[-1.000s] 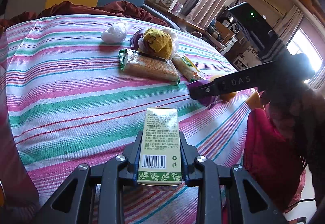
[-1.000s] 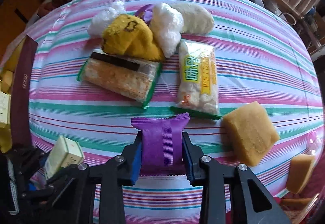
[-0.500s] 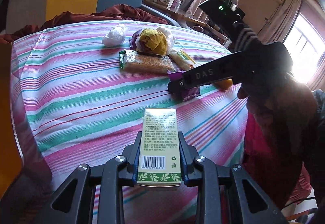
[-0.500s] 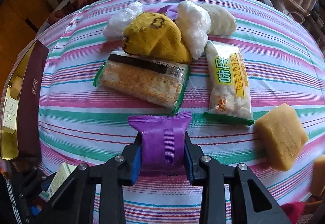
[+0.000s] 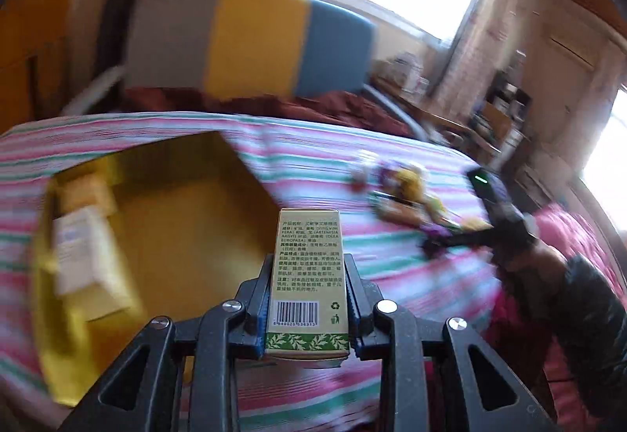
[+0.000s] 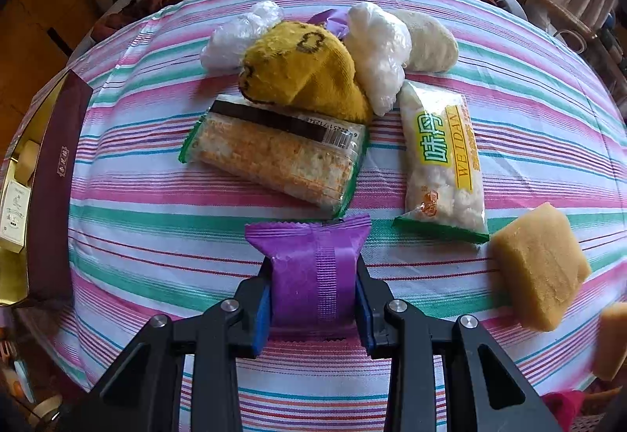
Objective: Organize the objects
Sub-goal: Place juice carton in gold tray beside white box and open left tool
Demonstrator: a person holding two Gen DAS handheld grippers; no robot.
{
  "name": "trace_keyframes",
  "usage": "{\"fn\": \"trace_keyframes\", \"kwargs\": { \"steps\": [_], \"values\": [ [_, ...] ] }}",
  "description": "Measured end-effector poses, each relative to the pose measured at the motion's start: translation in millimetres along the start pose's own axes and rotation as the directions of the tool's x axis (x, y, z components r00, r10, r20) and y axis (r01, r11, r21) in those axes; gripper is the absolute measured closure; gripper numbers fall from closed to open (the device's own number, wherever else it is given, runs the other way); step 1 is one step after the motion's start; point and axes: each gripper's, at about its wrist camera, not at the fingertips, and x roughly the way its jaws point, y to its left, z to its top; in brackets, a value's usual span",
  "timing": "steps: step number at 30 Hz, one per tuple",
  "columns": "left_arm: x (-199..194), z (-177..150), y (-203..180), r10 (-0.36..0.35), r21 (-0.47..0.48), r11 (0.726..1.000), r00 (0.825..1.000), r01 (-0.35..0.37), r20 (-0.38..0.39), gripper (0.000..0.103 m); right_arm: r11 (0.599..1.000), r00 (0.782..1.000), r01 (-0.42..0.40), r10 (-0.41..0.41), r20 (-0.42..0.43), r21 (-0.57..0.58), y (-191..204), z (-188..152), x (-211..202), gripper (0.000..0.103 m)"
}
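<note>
A striped tablecloth (image 6: 164, 220) covers the table, and at its left edge sits an open box with a gold lining (image 5: 176, 212), a couple of pale packets already lying in it. Out in the middle is the heap: a yellow knitted sock (image 6: 301, 71), a clear cracker pack (image 6: 274, 154), a white snack bag with green lettering (image 6: 443, 158) and a tan sponge block (image 6: 540, 263).

The left gripper (image 5: 307, 275) is clamped on a slim green carton (image 5: 307, 267), printed side and barcode up, its far end sticking out past the fingers and now hanging over the gold box's near corner. A second ago that carton was above bare stripes facing the heap; the view has swung left and blurred.

The right gripper (image 6: 315, 275) pinches a purple foil packet (image 6: 313, 259) just in front of the cracker pack, much as before.
</note>
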Motion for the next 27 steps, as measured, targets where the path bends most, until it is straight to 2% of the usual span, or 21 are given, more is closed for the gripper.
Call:
{"fn": "trace_keyframes", "kwargs": {
  "steps": [3,5,8,12,18,22,27],
  "values": [
    [-14.8,-1.8,53.6,0.118,-0.097,0.988,0.993,-0.118,-0.001,0.073,1.0,1.0,0.004,-0.004,0.001,-0.003,3.3,1.0,2.0,0.067],
    [-15.9,-8.2,80.8,0.177,-0.151,0.972,0.984,-0.18,-0.035,0.073,1.0,1.0,0.006,-0.006,0.002,-0.005,5.0,-0.3,1.0,0.067],
    [-11.4,-21.0,99.9,0.228,-0.166,0.957,0.971,-0.237,-0.073,0.073,1.0,1.0,0.01,-0.01,0.003,-0.008,2.3,0.7,0.7,0.067],
    [-1.6,-31.2,110.9,0.262,-0.175,0.944,0.959,-0.278,-0.11,0.073,1.0,1.0,0.018,-0.017,0.005,-0.013,7.7,2.2,3.1,0.067],
    [7.3,-37.8,123.8,0.298,-0.191,0.929,0.947,-0.317,-0.121,0.073,0.999,0.999,0.035,-0.035,0.012,-0.025,24.6,-8.8,-5.6,0.067],
    [11.9,-41.4,128.4,0.336,-0.188,0.913,0.929,-0.361,-0.153,0.07,0.999,0.999,0.036,-0.036,0.012,-0.027,25.7,-8.8,-5.8,0.067],
    [1.1,-44.8,130.0,0.351,-0.212,0.903,0.927,-0.373,-0.132,0.07,0.999,0.999,0.041,-0.04,0.013,-0.031,29.4,-8.2,-5.2,0.067]
  ]
}}
